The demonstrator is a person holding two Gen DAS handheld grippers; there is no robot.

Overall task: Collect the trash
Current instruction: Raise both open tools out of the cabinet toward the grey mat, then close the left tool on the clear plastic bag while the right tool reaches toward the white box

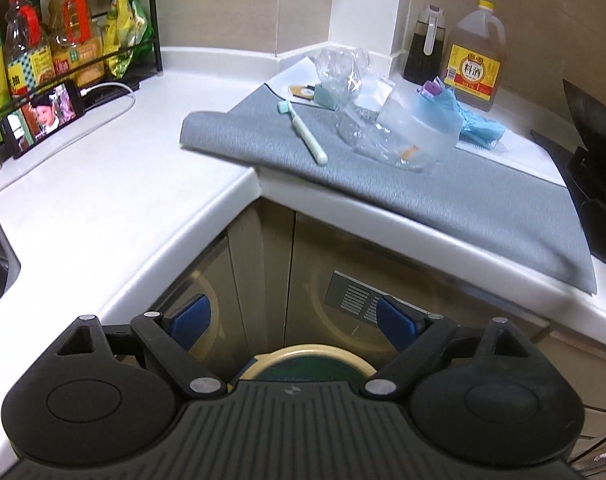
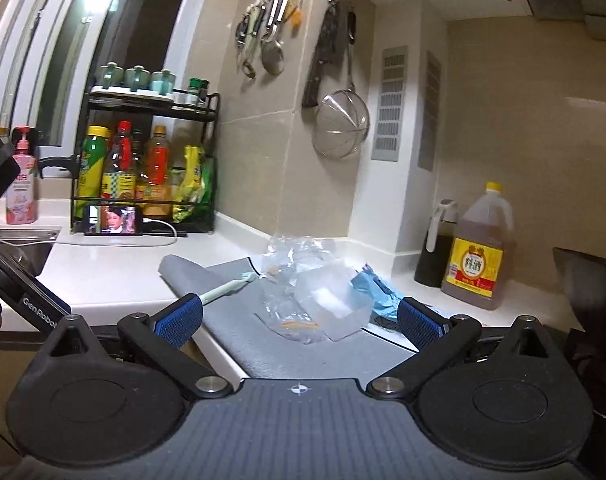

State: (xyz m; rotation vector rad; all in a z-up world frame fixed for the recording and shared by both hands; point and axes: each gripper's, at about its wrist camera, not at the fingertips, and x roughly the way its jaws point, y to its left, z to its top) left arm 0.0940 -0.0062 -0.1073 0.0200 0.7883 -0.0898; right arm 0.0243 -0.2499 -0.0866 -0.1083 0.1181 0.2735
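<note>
A: Looking at the trash now: clear plastic wrap [image 2: 303, 280], a toothbrush [image 1: 303, 128] and a blue glove [image 1: 479, 120], all on the grey mat [image 1: 423, 192] at the counter corner.

B: Grippers?

A: My left gripper [image 1: 293, 322] and right gripper [image 2: 299, 316] are both spread wide, empty, short of the mat.

B: Handling?

A: I'd guess the wrap is light, crinkly and slippery; I'd pinch a bunched fold.

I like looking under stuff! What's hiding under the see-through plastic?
The clear plastic lies on the gray mat. Something small and orange shows through it. The blue wad's near part is covered.
</note>
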